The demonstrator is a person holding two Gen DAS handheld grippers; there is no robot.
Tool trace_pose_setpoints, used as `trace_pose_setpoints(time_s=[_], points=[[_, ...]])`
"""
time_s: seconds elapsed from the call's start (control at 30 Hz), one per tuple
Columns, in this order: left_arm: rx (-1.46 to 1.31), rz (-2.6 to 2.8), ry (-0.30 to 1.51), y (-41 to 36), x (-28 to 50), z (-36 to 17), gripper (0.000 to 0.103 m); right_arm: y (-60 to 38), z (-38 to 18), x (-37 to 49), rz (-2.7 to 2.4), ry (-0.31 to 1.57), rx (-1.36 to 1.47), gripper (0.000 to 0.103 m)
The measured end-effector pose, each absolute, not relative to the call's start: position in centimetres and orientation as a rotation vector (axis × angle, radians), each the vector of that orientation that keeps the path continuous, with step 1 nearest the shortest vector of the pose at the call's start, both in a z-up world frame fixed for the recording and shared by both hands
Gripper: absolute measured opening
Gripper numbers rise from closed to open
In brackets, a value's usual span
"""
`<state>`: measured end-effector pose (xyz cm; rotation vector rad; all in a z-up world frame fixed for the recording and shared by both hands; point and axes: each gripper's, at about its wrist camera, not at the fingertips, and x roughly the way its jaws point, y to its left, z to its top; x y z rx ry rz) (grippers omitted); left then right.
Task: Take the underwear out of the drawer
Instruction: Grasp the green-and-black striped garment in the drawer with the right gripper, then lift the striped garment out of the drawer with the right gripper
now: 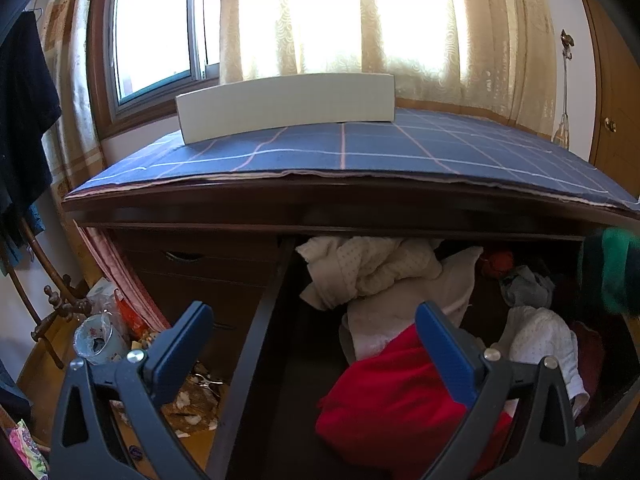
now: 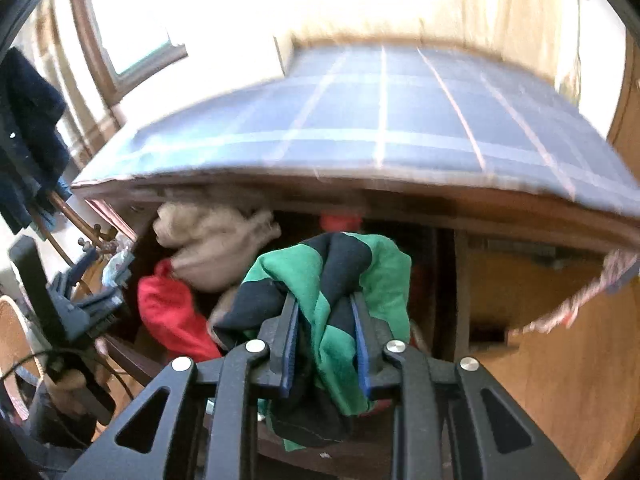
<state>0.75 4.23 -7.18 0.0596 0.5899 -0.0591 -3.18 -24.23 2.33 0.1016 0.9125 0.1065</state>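
The big dark wooden dresser (image 1: 208, 280) has a blue checked cloth (image 1: 360, 148) on top, and its open drawer (image 1: 256, 320) is stuffed with clothes. A red garment (image 1: 392, 392) lies at six o'clock in the drawer. The green and black underwear (image 2: 344, 288) is soft, light and floppy, so a bunched middle is the best place to pinch. The right gripper (image 2: 324, 320) squeezes it there, above the drawer. The left gripper (image 1: 316, 344) is wide apart and holds nothing.

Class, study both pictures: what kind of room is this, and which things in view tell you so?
Most likely a bedroom. An open drawer of a dark wooden dresser is stuffed with loose clothes, a curtain covers the bright window, and a dark garment hangs at the left.
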Motion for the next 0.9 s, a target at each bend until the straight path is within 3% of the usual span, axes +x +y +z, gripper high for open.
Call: trace_pose_setpoints(time_s=[0.33,0.63,0.7,0.73,0.9], points=[[0.110,-0.064,0.588,3.8,0.6,-7.6,0.103,-22.1,8.1,0.5,0.174,0.768,0.046,0.023],[0.082,-0.090,0.592,4.6,0.8,-7.9,0.103,-18.4,13.2,8.9,0.191,0.611,-0.077,0.023],[0.081,-0.095,0.594,4.5,0.8,-8.0,0.103,-17.8,14.1,11.5,0.192,0.589,-0.085,0.018],[0.081,-0.099,0.595,4.5,0.8,-8.0,0.103,-17.3,14.6,13.5,0.195,0.575,-0.081,0.006],[0.067,-0.107,0.614,4.7,1.2,-8.0,0.103,-14.8,15.9,21.6,0.194,0.534,-0.092,0.005]])
